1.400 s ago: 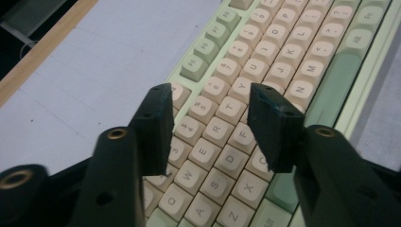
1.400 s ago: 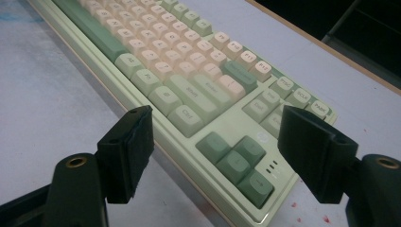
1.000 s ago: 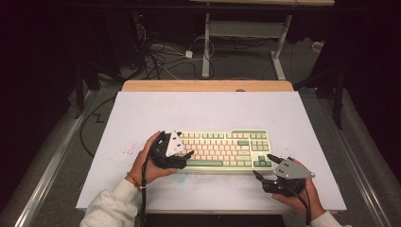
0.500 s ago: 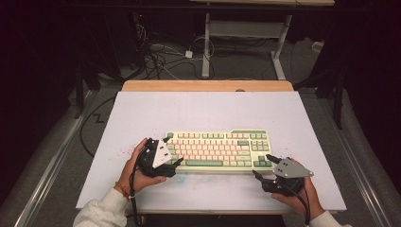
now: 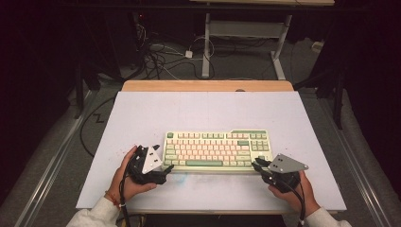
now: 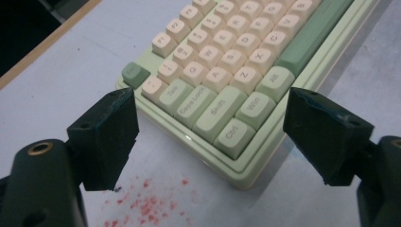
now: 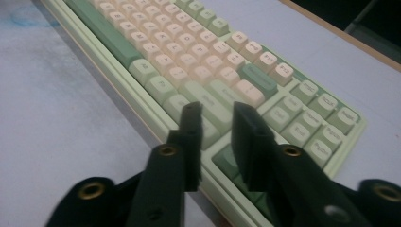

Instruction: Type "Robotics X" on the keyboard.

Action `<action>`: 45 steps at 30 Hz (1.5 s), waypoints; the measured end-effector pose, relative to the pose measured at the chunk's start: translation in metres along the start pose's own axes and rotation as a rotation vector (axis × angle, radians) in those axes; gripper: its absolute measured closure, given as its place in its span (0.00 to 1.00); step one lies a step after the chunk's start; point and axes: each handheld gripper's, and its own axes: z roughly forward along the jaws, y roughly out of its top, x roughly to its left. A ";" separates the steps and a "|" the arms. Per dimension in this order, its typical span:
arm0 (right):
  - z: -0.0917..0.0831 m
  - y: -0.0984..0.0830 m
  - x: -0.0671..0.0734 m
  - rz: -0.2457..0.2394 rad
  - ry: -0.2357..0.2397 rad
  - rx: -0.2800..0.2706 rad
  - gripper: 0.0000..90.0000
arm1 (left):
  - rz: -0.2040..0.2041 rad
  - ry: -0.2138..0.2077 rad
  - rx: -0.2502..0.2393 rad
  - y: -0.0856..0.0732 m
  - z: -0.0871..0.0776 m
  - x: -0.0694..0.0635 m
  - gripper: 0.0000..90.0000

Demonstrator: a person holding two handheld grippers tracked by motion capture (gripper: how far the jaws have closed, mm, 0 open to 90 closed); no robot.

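**Mia:** How many things are on the big pale lilac table top [image 5: 142,118]?

**Ben:** One pale green plastic keyboard with cream and green keys [image 5: 217,149]. It lies near the front edge, about in the middle. Then two black grippers, one at each end of it, and two hands.

**Mia:** What is the left black gripper with a grey three-cornered plate [image 5: 161,168] doing?

**Ben:** It sits just beside the keyboard's left end. In the left gripper view its jaws are spread wide, with the keyboard's corner [image 6: 227,94] between them, and they grip nothing. I also see a patch of small red specks on the table [image 6: 146,203].

**Mia:** And the right black gripper with a grey plate [image 5: 260,166]?

**Ben:** It is at the keyboard's right front corner. Its jaws are close together with a small gap, over the keys [image 7: 222,75]. I can't tell if they touch them.

**Mia:** What is hard to see?

**Ben:** The far keys in the right gripper view are blurry. The sleeves are cut off at the bottom of the high view.
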 end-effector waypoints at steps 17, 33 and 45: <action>0.051 0.047 -0.004 -0.033 0.065 0.039 1.00 | -0.043 -0.015 0.040 -0.017 -0.003 -0.002 0.20; 0.104 0.077 0.005 -0.061 0.114 0.095 1.00 | -0.036 -0.033 0.056 -0.018 0.000 -0.003 0.20; 0.124 0.085 0.012 -0.090 0.113 0.132 1.00 | -0.027 -0.043 0.067 -0.017 0.003 -0.006 0.20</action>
